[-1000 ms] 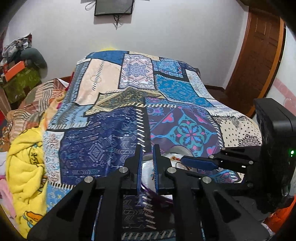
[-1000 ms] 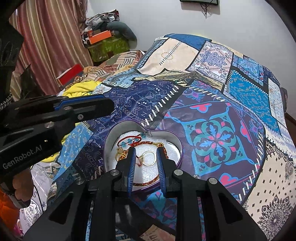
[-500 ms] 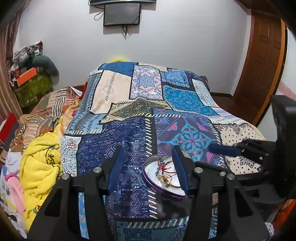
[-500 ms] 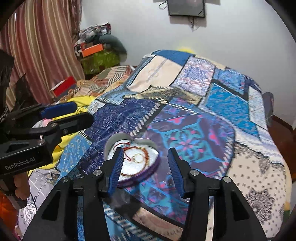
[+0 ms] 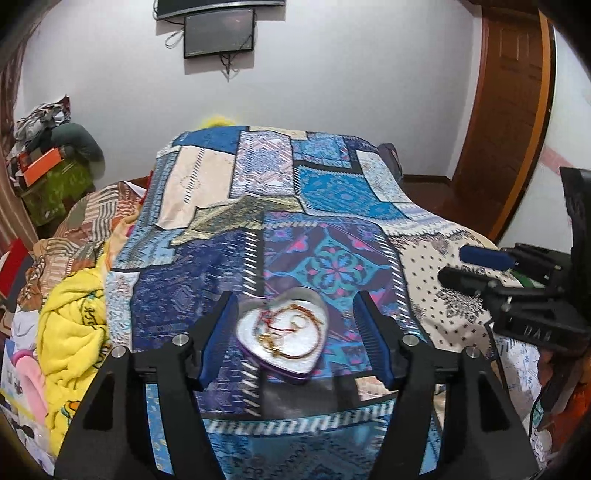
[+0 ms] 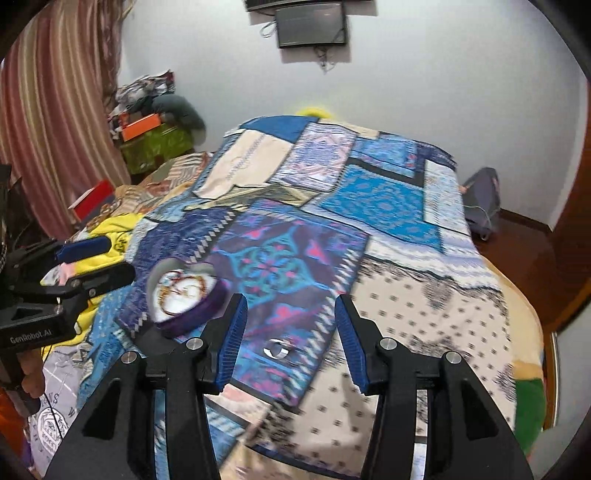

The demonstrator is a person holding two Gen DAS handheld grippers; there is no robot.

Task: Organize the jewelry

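A purple heart-shaped box [image 5: 284,336] lies on the patchwork bedspread [image 5: 332,184], holding a tangle of red and gold bracelets [image 5: 295,328] on its silver lining. My left gripper [image 5: 293,306] is open and empty, raised above the box, which shows between its fingers. My right gripper [image 6: 288,306] is open and empty, off to the right of the box [image 6: 184,299]. A small silver ring [image 6: 277,349] lies on the bedspread between the right gripper's fingers. Each gripper shows at the edge of the other's view.
A yellow blanket [image 5: 70,332] and piled clothes lie left of the bed. A green box with an orange box on top [image 5: 51,173] stands at the far left. A wooden door [image 5: 506,110] is on the right, a screen [image 5: 219,33] on the wall.
Both grippers opened from nearly shut and drew back and up from the heart box. The right gripper swung right, so the box now sits to its left.
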